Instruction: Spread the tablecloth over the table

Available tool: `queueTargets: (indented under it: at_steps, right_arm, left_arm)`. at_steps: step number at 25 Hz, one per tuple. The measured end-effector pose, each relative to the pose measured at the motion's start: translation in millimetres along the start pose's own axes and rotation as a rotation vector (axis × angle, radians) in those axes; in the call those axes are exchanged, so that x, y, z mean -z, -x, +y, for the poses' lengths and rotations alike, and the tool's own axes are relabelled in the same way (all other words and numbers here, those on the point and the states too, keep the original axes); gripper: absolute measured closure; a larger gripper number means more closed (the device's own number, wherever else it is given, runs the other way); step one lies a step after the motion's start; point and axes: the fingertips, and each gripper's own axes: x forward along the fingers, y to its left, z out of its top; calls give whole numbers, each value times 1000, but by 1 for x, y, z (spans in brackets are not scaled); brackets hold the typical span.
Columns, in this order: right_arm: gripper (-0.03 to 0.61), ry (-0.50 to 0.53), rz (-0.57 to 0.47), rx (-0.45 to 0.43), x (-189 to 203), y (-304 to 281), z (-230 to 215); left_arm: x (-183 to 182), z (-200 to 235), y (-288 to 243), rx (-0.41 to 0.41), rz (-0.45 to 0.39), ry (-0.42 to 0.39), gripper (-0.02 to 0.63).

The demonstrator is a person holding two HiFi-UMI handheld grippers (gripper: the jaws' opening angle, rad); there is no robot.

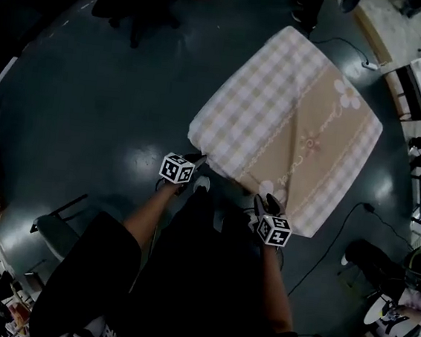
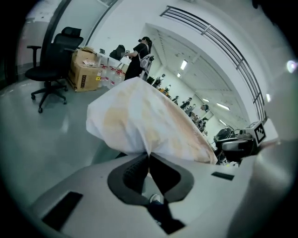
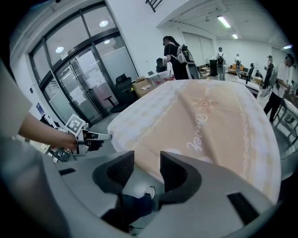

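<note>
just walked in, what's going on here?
A person with a gripper in each hand is working on a checked-and-beige tablecloth, which lies spread out before them. The left gripper is shut on its near left corner, bunching the cloth. The right gripper is open at the near edge, gripping nothing.

The beige-and-white checked fabric tablecloth (image 1: 289,127) hides the table under it completely. Its near corner disappears inside the closed jaws of the left gripper (image 2: 148,158). The standing people far down the hall (image 2: 188,103) are too small to make out.
</note>
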Motion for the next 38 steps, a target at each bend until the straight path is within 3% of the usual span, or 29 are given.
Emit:
queueTargets:
  at_steps: [7, 10, 13, 16, 18, 21, 26, 32, 38]
  right_arm:
    - [397, -65, -31, 47, 7, 10, -30]
    - [397, -75, -30, 57, 8, 0, -33]
    - [397, -84, -10, 78, 13, -6, -37]
    - [397, -111, -20, 101, 13, 1, -40]
    - [399, -126, -78, 117, 5, 13, -42]
    - [441, -115, -193, 160, -6, 42, -38]
    - [549, -112, -393, 243, -50, 100, -27]
    - [561, -96, -546, 336, -123, 146, -27]
    - [561, -37, -666, 342, -155, 178, -6]
  left_arm:
    - [-17, -1, 33, -47, -99, -17, 594]
    - [-5, 8, 30, -48, -6, -36, 592]
    - [13, 30, 24, -29, 129, 47, 591]
    - [-1, 52, 43, -96, 110, -1, 591]
    - [-21, 44, 53, -80, 59, -63, 591]
    - [-41, -2, 61, -1, -32, -174, 592]
    - [-86, -117, 59, 84, -183, -324, 592]
    - [-161, -233, 38, 169, -302, -476, 597]
    - [-187, -303, 50, 228, -404, -574, 597]
